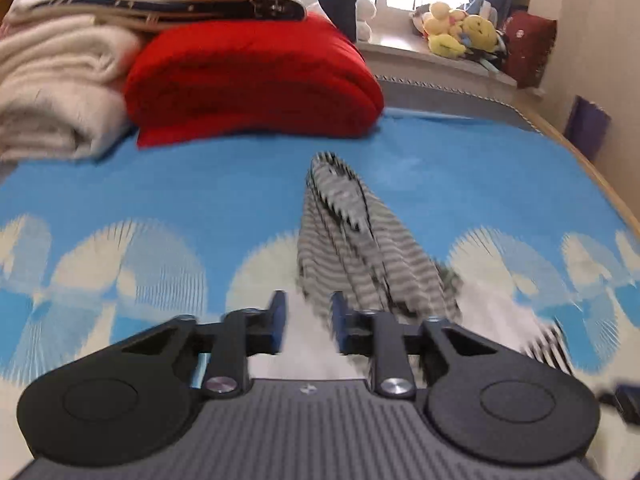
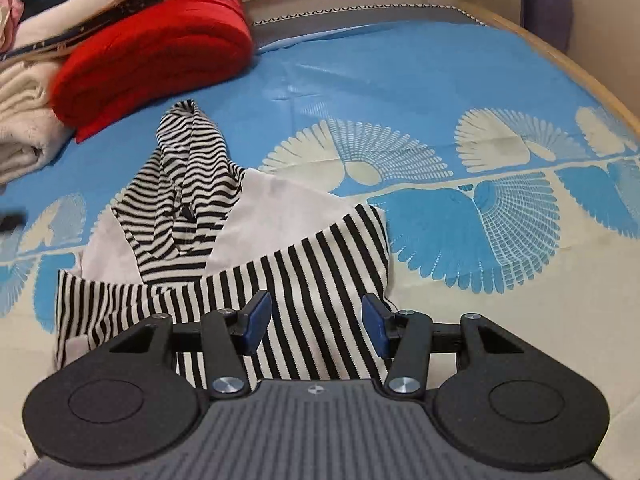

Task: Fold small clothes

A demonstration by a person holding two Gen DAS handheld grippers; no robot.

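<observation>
A small black-and-white striped garment (image 2: 224, 236) with a pale lining lies crumpled on the blue patterned bed sheet (image 2: 400, 92). One sleeve stretches away from me. My right gripper (image 2: 316, 322) is open, its blue-padded fingers hovering over the striped hem with nothing held. In the left wrist view the same garment (image 1: 352, 240) is blurred by motion. My left gripper (image 1: 308, 322) is open just above the garment's pale part, with the cloth showing in the gap between the fingers.
A folded red blanket (image 1: 252, 80) and cream blankets (image 1: 52, 88) are stacked at the back left of the bed. Plush toys (image 1: 460, 32) sit on a sill behind. The bed's wooden edge (image 2: 580, 80) runs along the right.
</observation>
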